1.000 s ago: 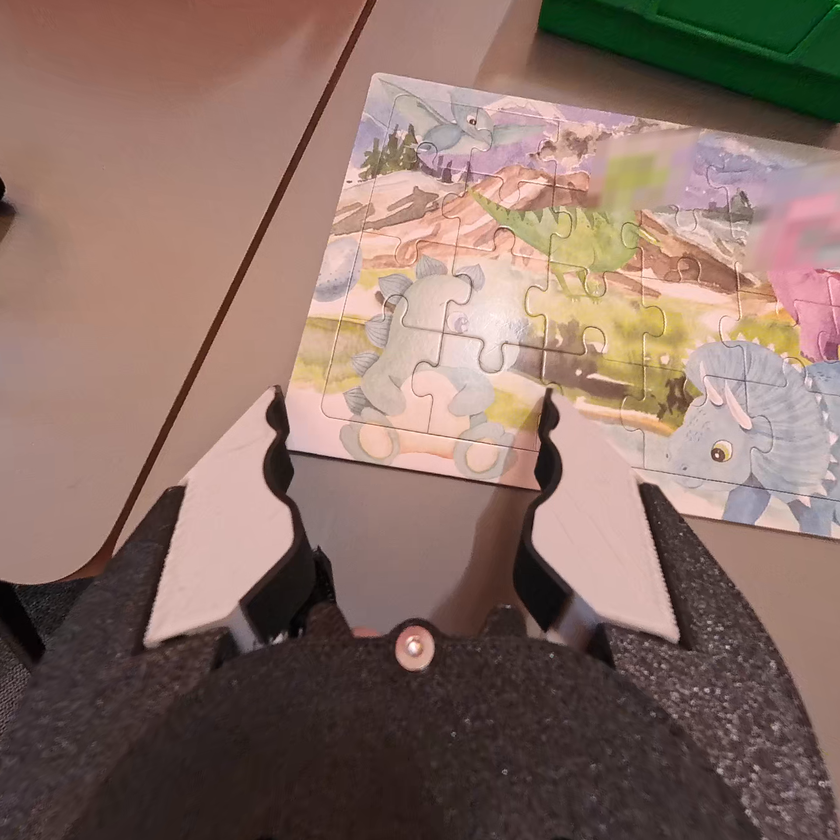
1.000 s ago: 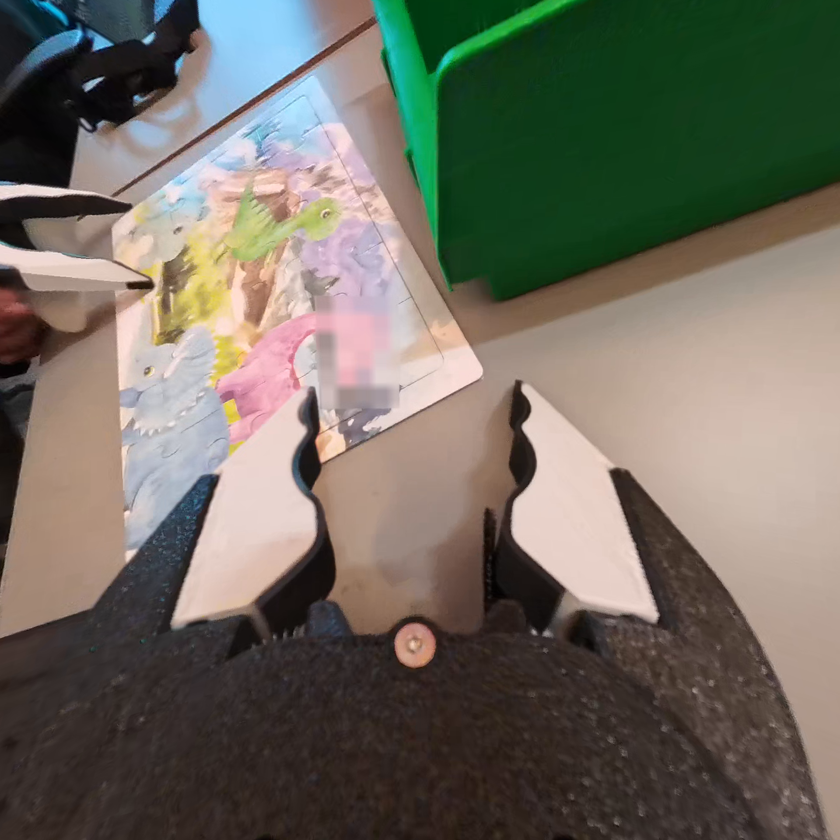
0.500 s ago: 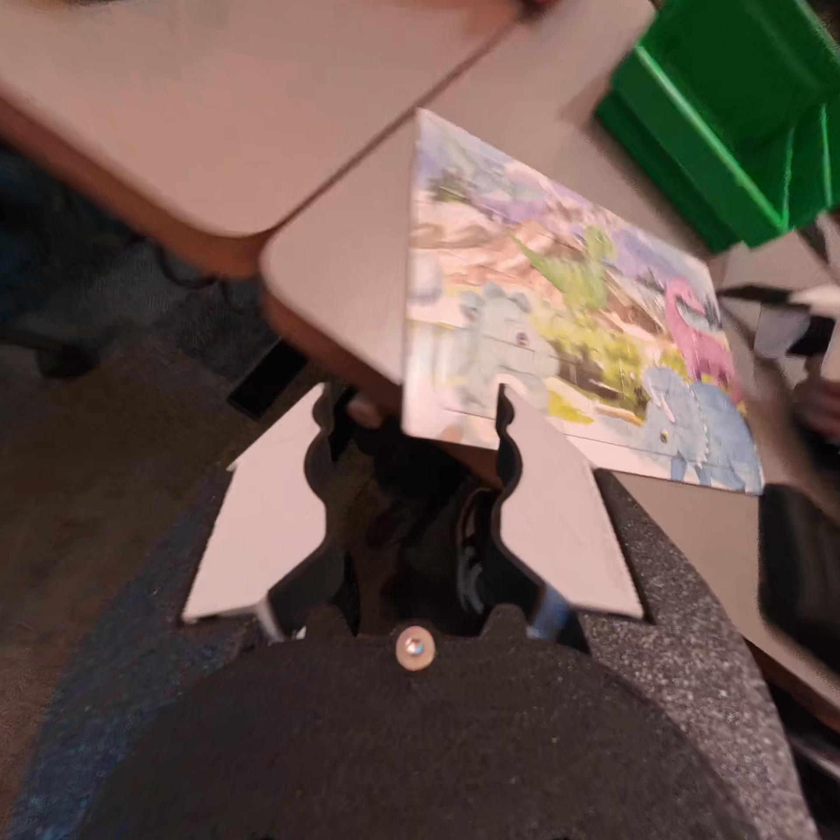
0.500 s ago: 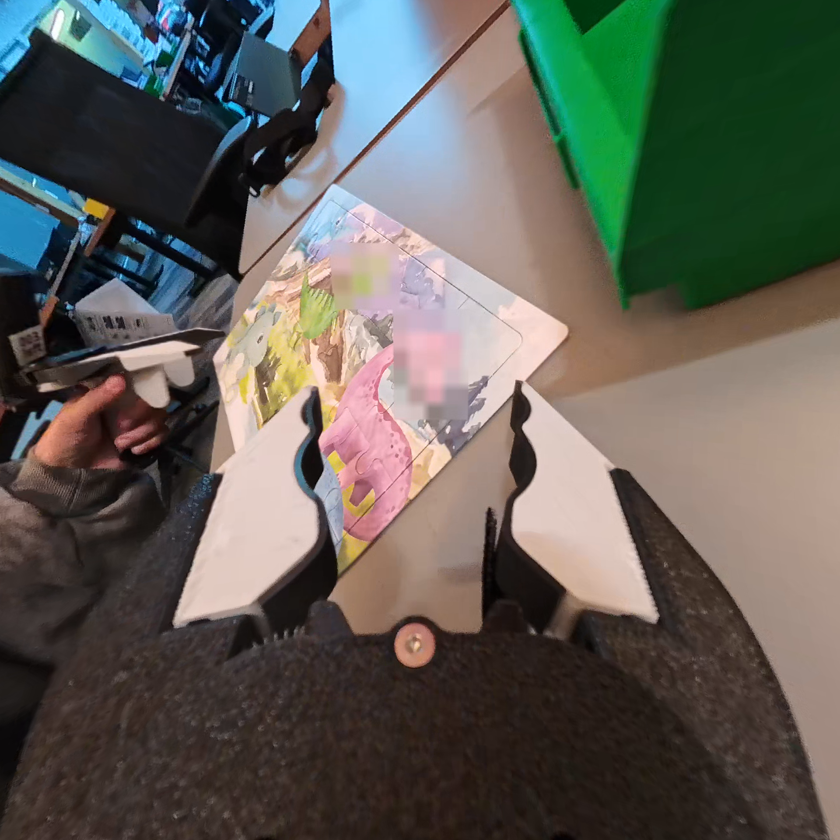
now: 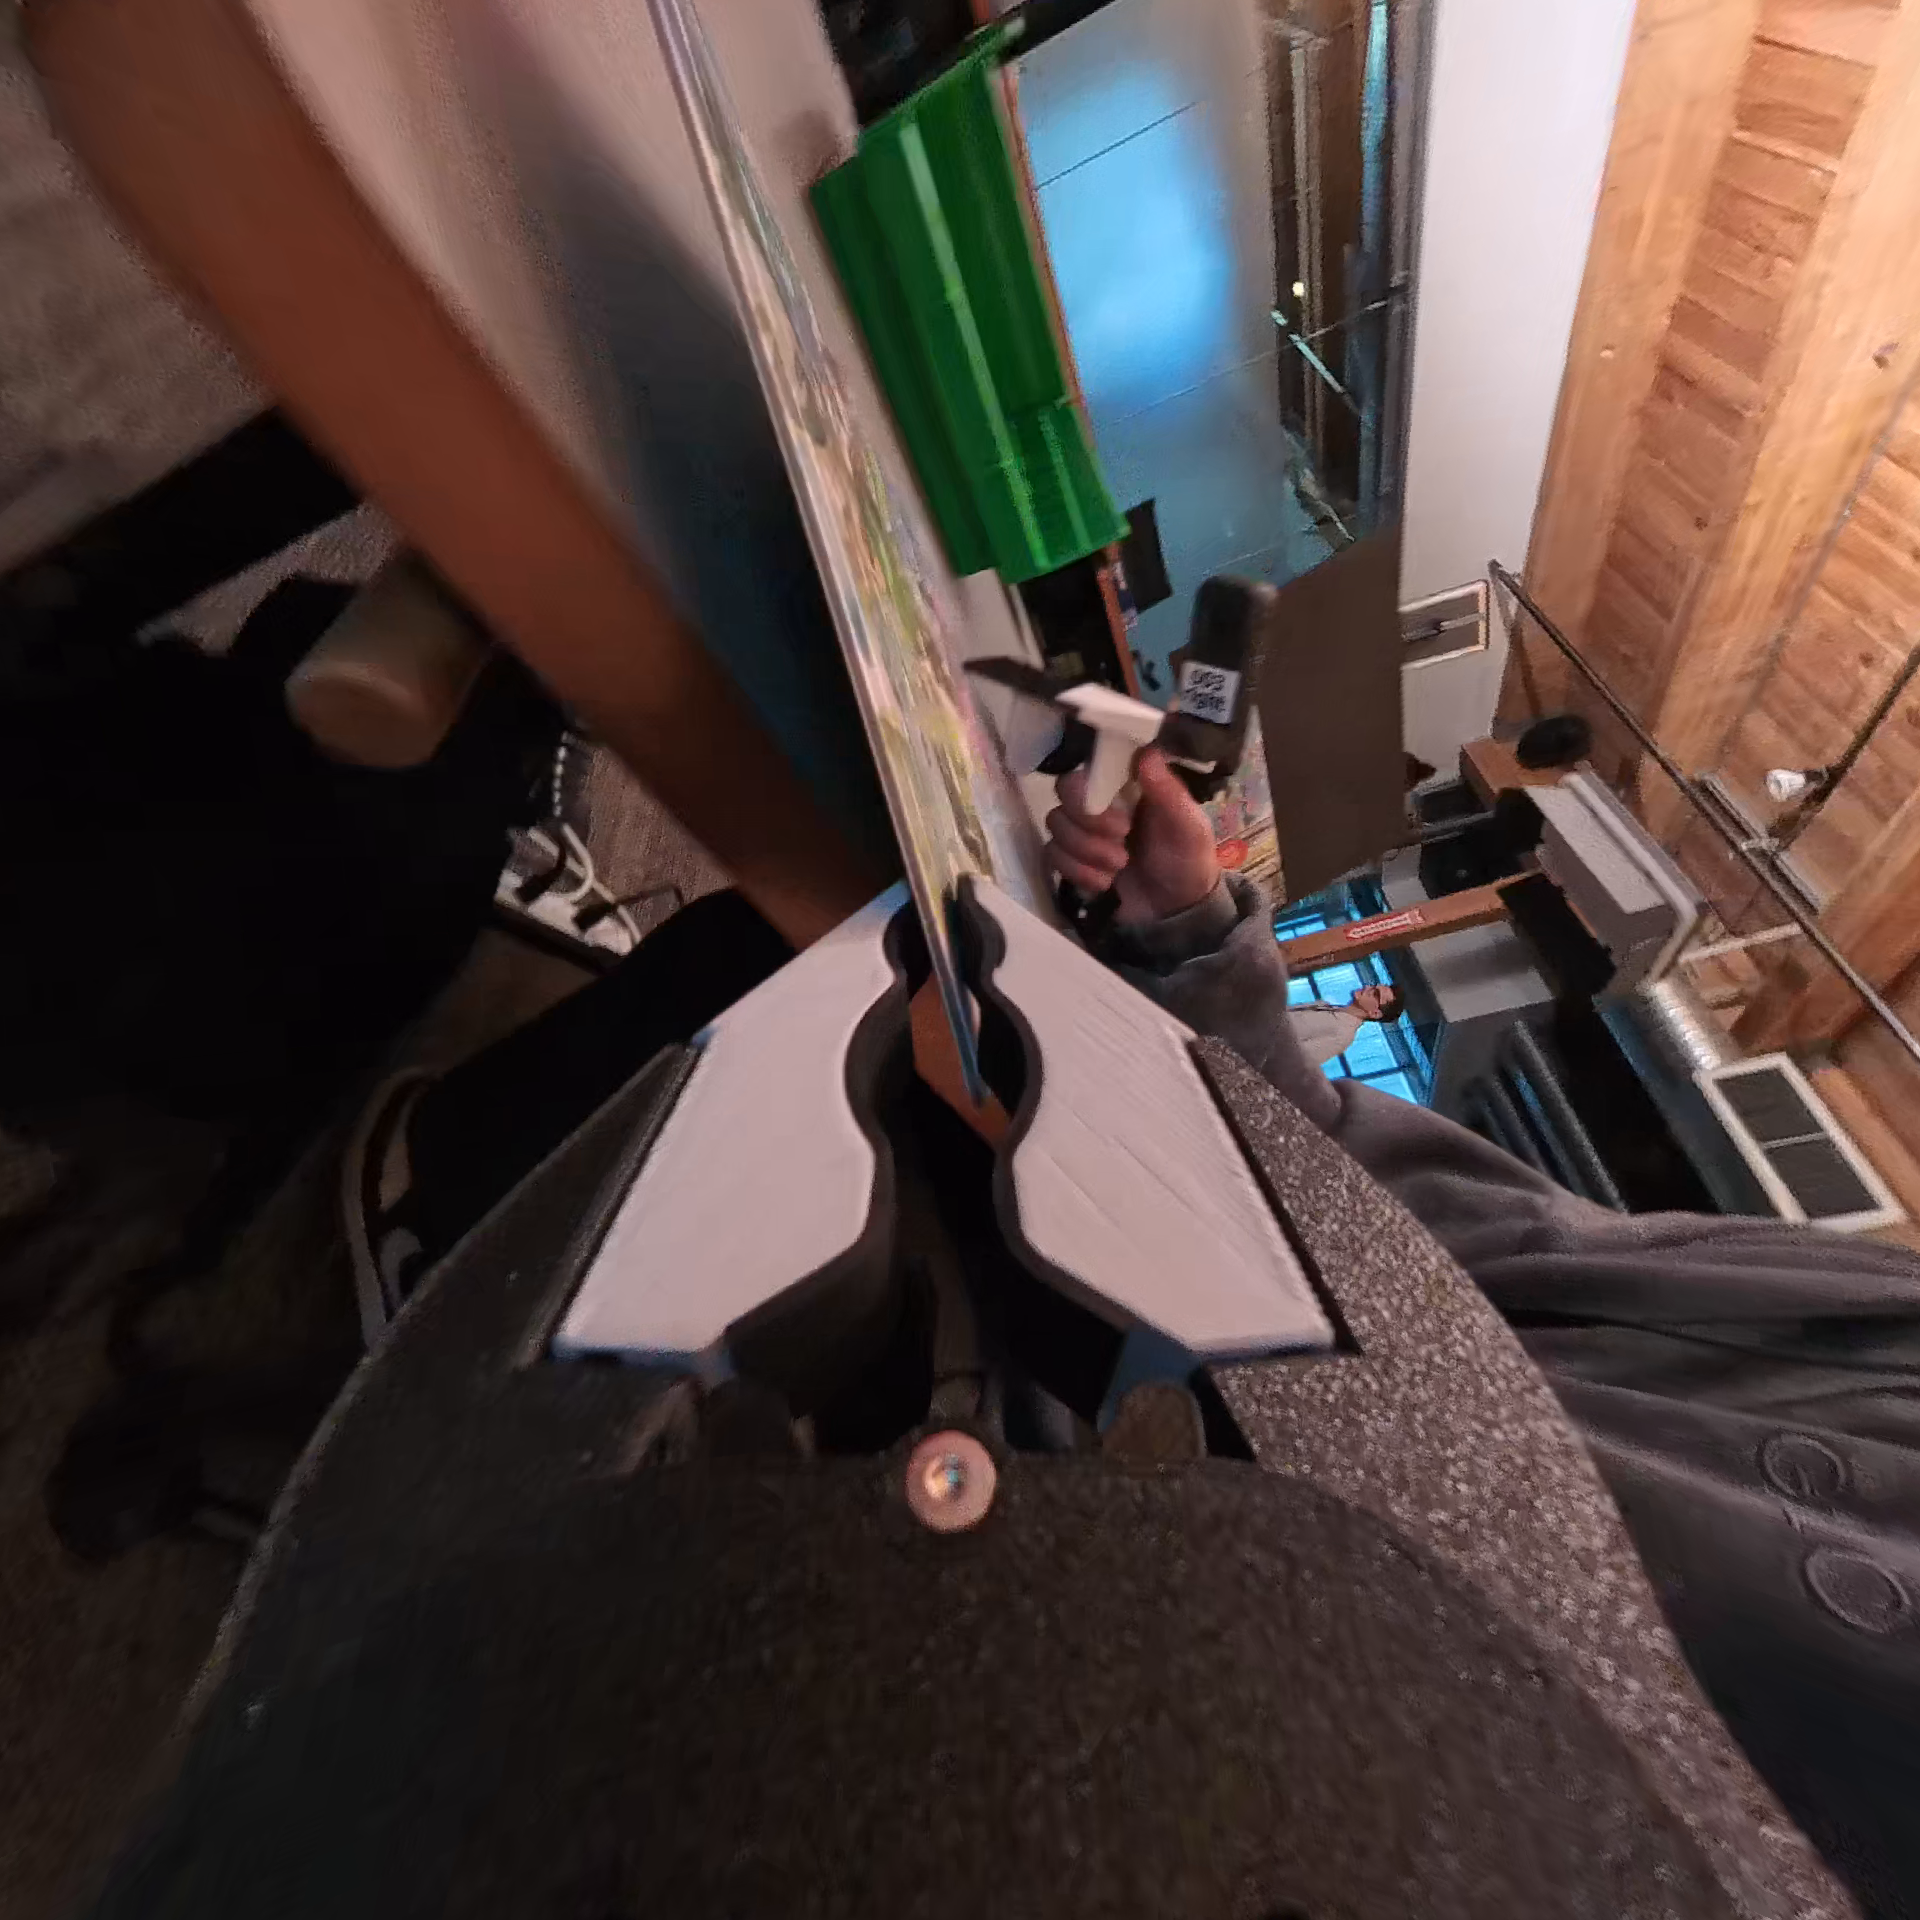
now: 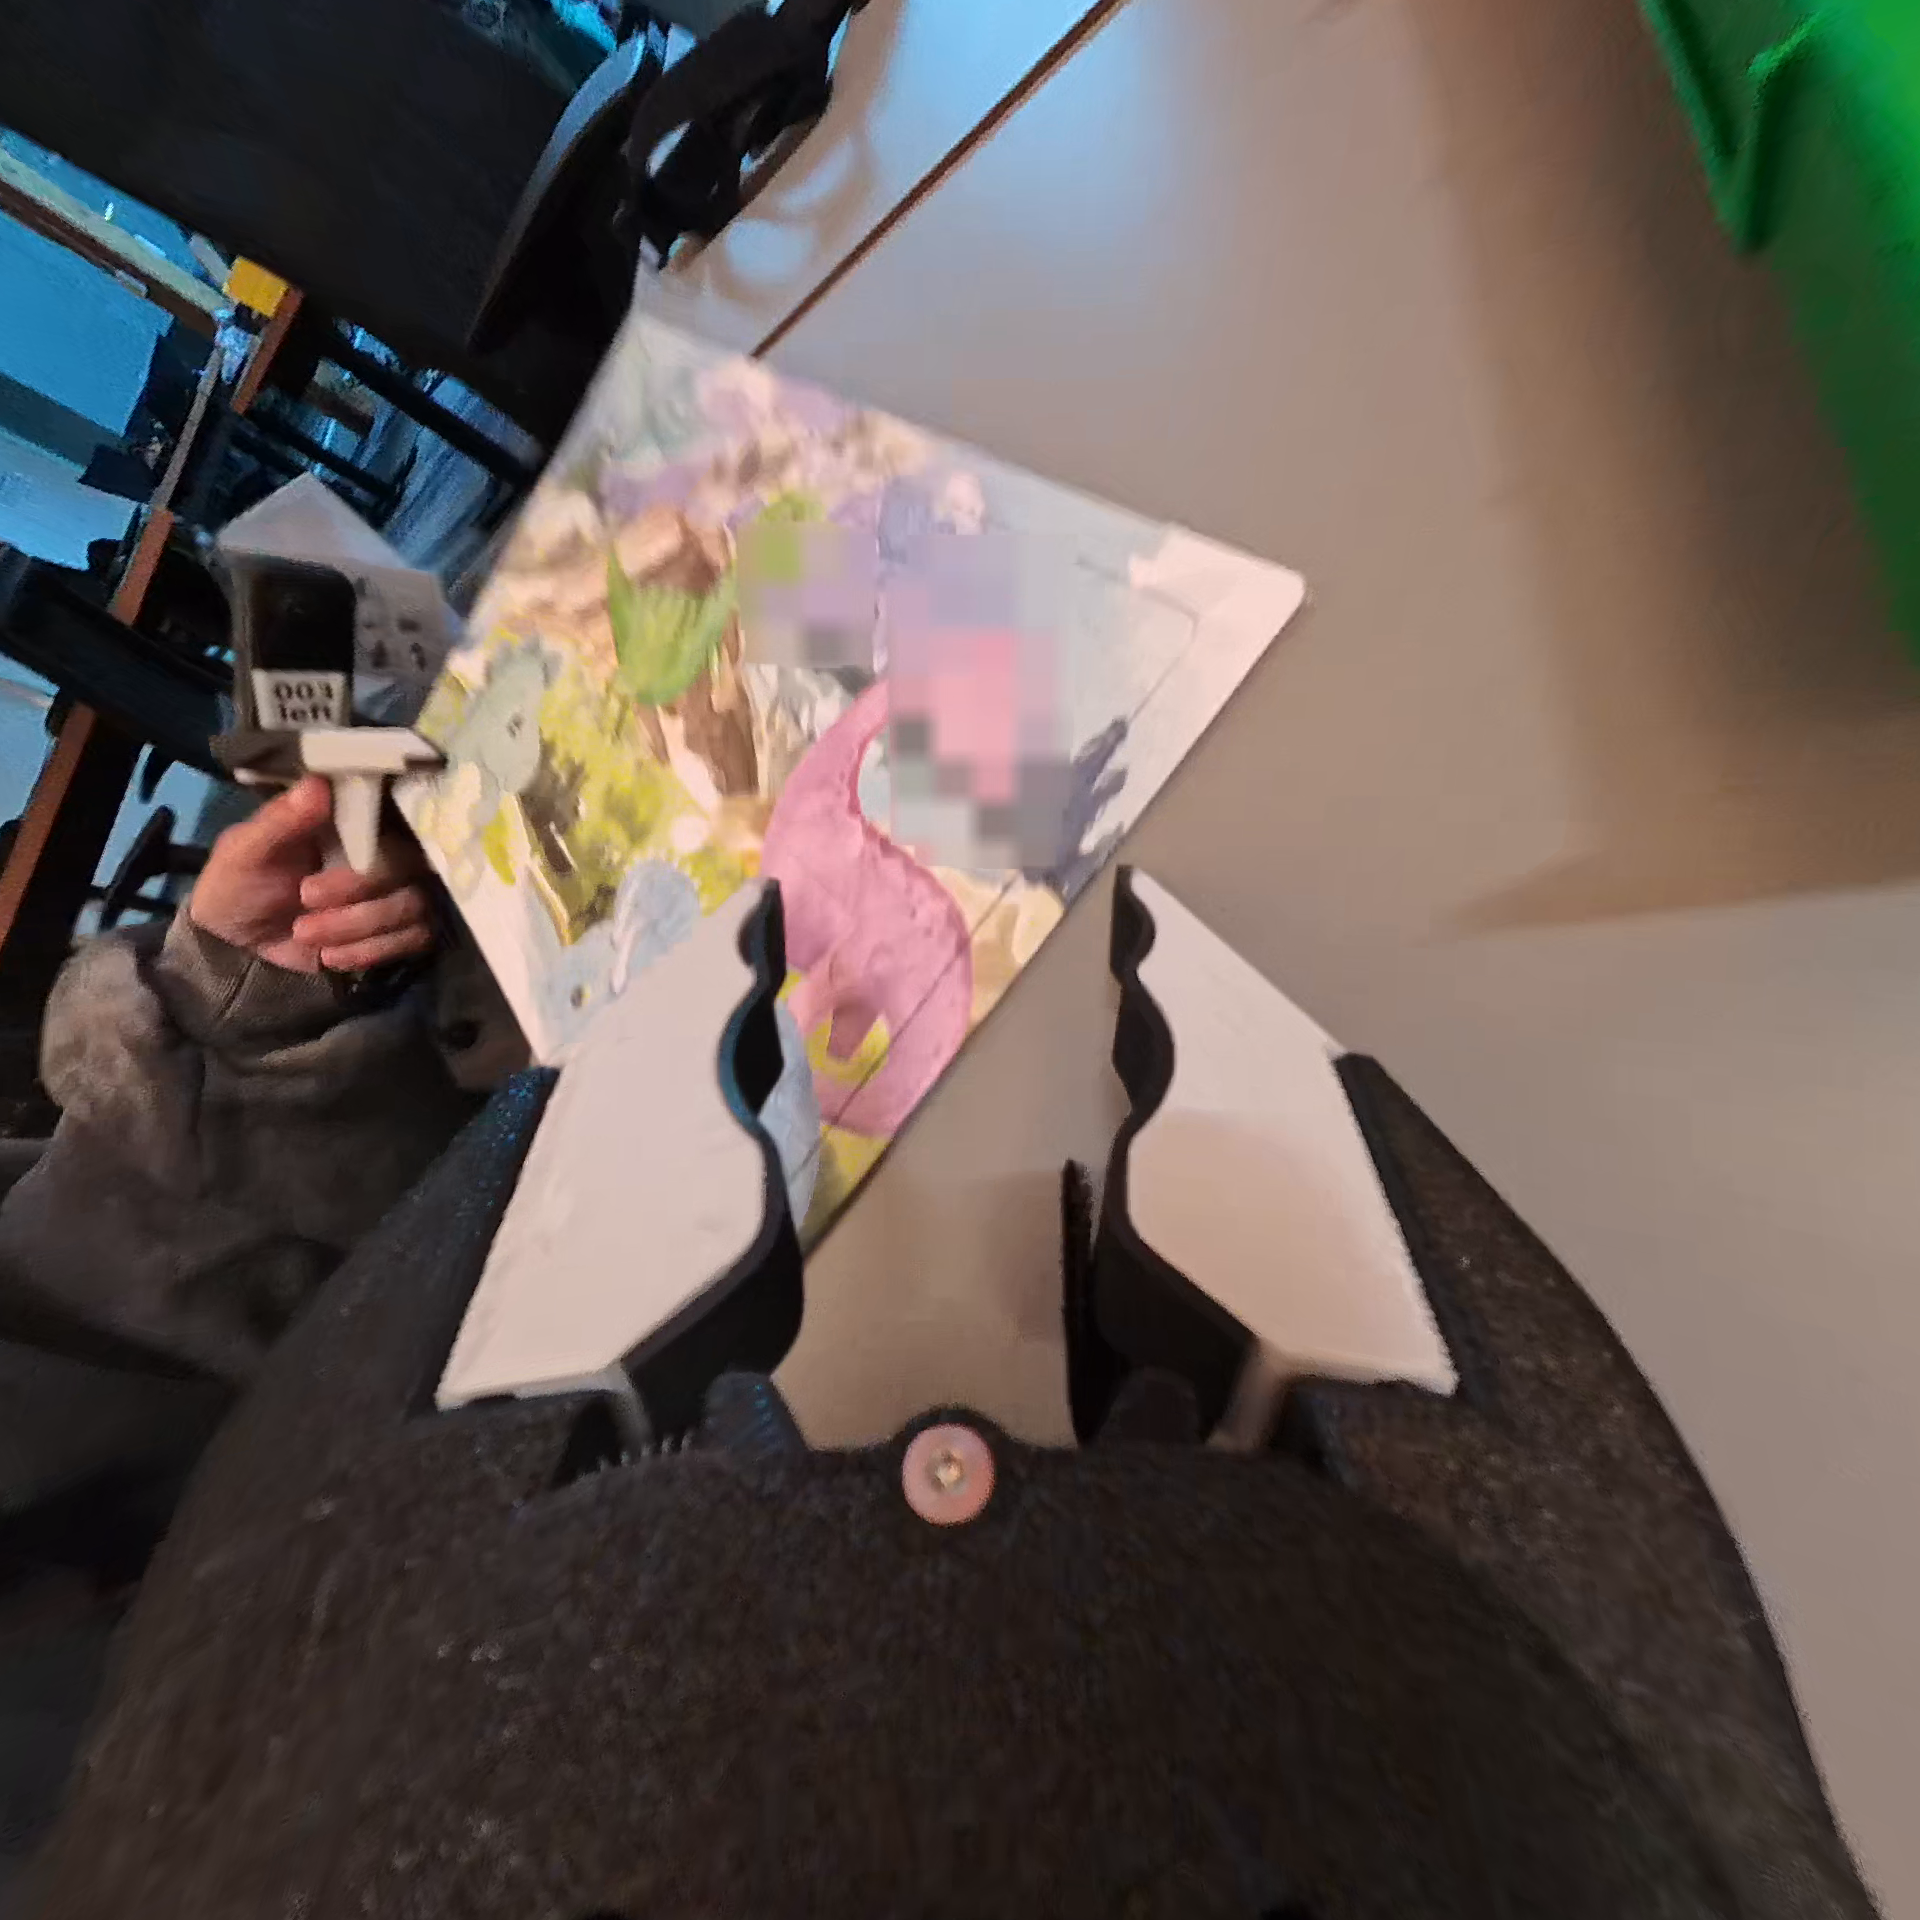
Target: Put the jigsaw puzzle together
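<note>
The dinosaur jigsaw puzzle (image 6: 665, 727) is a flat board with its pieces fitted in, lying on the grey table (image 6: 1455, 540) with its left end past the table edge. In the left wrist view the puzzle (image 5: 902, 613) shows edge-on. My left gripper (image 5: 940, 920) is shut on its near edge; it also shows in the right wrist view (image 6: 428, 764) at the puzzle's left corner. My right gripper (image 6: 940, 899) is open and empty over the puzzle's near corner; it also shows in the left wrist view (image 5: 1023, 707), above the picture side.
A green plastic bin (image 6: 1849, 208) stands on the table beyond the puzzle and also shows in the left wrist view (image 5: 966, 353). The table's brown edge (image 5: 416, 416) runs beside the puzzle. A black office chair (image 6: 540, 135) stands at the far side. A grey sleeve (image 6: 208, 1091) is at left.
My left gripper has dropped below the table edge, rolled sideways and shut on the puzzle's edge. The right gripper has drawn back and stayed open. The puzzle has slid left past the table edge.
</note>
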The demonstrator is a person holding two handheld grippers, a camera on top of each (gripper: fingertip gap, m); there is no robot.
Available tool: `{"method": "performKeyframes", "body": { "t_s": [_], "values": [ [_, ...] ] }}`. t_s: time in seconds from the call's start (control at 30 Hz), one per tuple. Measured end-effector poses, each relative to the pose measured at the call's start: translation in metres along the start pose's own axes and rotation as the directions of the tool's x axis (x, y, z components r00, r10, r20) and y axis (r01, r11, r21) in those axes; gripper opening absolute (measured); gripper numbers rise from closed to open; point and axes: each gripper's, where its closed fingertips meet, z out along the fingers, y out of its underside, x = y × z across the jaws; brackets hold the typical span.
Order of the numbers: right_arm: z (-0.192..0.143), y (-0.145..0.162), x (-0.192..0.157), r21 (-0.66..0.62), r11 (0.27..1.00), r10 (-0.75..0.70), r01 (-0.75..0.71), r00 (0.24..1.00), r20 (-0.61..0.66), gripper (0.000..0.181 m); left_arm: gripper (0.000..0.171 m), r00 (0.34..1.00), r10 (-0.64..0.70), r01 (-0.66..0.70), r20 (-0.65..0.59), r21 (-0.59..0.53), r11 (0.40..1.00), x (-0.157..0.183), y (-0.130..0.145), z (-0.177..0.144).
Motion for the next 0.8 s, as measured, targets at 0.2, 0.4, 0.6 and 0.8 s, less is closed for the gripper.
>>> {"method": "performKeyframes", "body": {
  "t_s": [0.2,0.4,0.6,0.8],
  "values": [
    [-0.005,0.019,-0.026,-0.046,0.997,0.07,-0.064,0.986,0.15,0.066,0.002,0.973,0.165,-0.144,-0.163,0.134,0.981,0.072,-0.03,-0.003],
    [-0.054,-0.014,-0.089,0.087,0.985,0.074,-0.148,0.822,0.565,0.012,0.002,0.934,0.248,-0.227,-0.257,0.106,0.968,0.113,-0.029,0.028],
    [-0.143,-0.012,-0.1,0.156,0.969,0.019,-0.192,0.685,0.728,0.005,0.002,0.897,0.184,-0.216,-0.402,-0.033,0.976,0.129,-0.014,0.086],
    [-0.22,0.006,-0.063,0.284,0.931,-0.014,-0.227,0.759,0.651,0.002,0.002,0.844,0.157,-0.289,-0.513,-0.188,0.939,0.157,0.012,0.168]
  ]
}}
